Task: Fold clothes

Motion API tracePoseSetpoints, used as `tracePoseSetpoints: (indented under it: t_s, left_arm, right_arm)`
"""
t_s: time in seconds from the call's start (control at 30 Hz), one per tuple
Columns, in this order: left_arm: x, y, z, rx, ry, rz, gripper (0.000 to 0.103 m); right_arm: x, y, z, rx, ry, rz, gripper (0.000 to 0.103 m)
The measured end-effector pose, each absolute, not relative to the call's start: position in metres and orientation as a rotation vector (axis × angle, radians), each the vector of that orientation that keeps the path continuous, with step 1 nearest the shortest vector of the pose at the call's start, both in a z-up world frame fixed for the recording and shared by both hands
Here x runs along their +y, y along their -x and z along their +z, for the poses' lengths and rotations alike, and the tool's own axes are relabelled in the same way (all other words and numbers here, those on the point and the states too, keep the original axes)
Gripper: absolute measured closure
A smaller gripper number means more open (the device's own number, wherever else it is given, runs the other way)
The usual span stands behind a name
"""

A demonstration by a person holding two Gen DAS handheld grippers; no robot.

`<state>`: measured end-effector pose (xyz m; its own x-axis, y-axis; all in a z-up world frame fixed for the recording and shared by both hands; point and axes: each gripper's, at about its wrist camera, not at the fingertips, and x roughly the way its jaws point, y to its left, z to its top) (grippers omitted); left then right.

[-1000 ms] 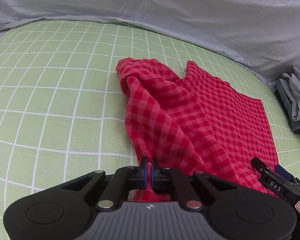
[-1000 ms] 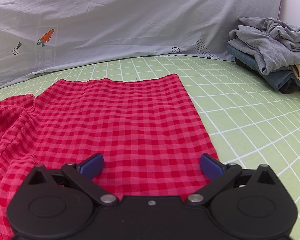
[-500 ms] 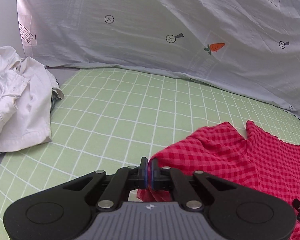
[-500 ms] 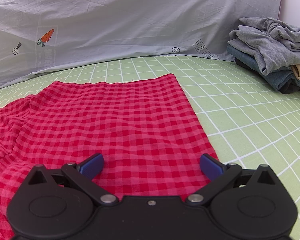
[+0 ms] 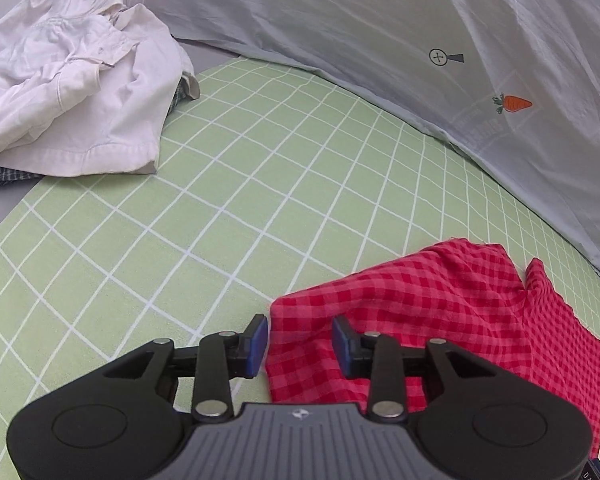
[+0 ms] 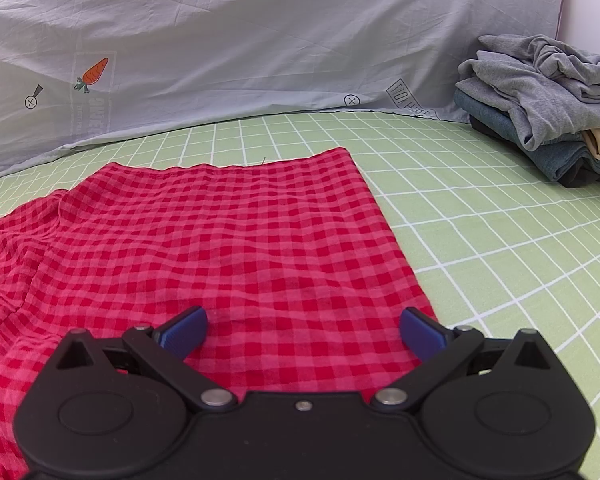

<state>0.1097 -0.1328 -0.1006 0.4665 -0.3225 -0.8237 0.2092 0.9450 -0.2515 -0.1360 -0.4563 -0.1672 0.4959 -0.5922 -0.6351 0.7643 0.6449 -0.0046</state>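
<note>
We open the left hand-held gripper (image 5: 299, 340) over the red checked cloth's (image 5: 440, 320) corner — right hand-held gripper (image 6: 303, 330) spread above it; the grey sheet (image 5: 380, 40) reads "HERE".

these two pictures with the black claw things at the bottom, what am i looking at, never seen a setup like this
There is no robot here: a person holds a two-finger gripper in each hand, and each carries a wide-angle camera looking along its fingers. One picture comes from the left gripper, the other from the right gripper.

The surface is a green grid sheet with a grey printed cover behind it. A red checked cloth lies spread out for folding. A white garment lies crumpled at one side, and a pile of grey and blue clothes at the other.

Nothing is held. The left jaws are opening over a corner of the cloth; the right stand wide open.
</note>
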Motion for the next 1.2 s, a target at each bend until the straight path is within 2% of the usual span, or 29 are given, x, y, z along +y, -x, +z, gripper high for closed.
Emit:
tracePoseSetpoints:
  t_s: [0.13, 0.37, 0.7, 0.93, 0.97, 1.03, 1.07, 1.1, 1.2]
  left_arm:
    - [-0.135, -0.105, -0.108, 1.09, 0.19, -0.405, 0.065]
    - [-0.14, -0.092, -0.115, 1.141, 0.145, -0.477, 0.066]
    - [-0.114, -0.125, -0.114, 1.139, 0.378, -0.456, 0.061]
    - [-0.131, -0.133, -0.126, 1.185, 0.508, -0.5, 0.063]
    - [-0.133, -0.133, -0.126, 1.181, 0.519, -0.501, 0.066]
    - [-0.135, -0.133, -0.121, 1.14, 0.491, -0.497, 0.08]
    - [-0.136, -0.132, -0.118, 1.119, 0.475, -0.495, 0.093]
    - [-0.135, -0.13, -0.113, 1.077, 0.444, -0.481, 0.098]
    - [-0.129, -0.118, -0.08, 0.844, 0.314, -0.453, 0.102]
  right_arm:
    - [-0.459, 0.139, -0.165, 0.664, -0.295, -0.82, 0.0]
    - [-0.474, 0.176, -0.161, 0.679, -0.339, -0.93, 0.0]
    - [-0.475, 0.189, -0.162, 0.658, -0.332, -0.969, 0.0]
    - [-0.476, 0.19, -0.162, 0.654, -0.342, -0.969, 0.0]
    - [-0.476, 0.19, -0.162, 0.653, -0.341, -0.969, 0.0]
    - [-0.476, 0.19, -0.162, 0.652, -0.341, -0.969, 0.0]
    - [-0.476, 0.19, -0.162, 0.652, -0.341, -0.969, 0.0]
    - [-0.476, 0.19, -0.162, 0.652, -0.341, -0.97, 0.0]
    - [-0.476, 0.19, -0.162, 0.651, -0.341, -0.97, 0.0]
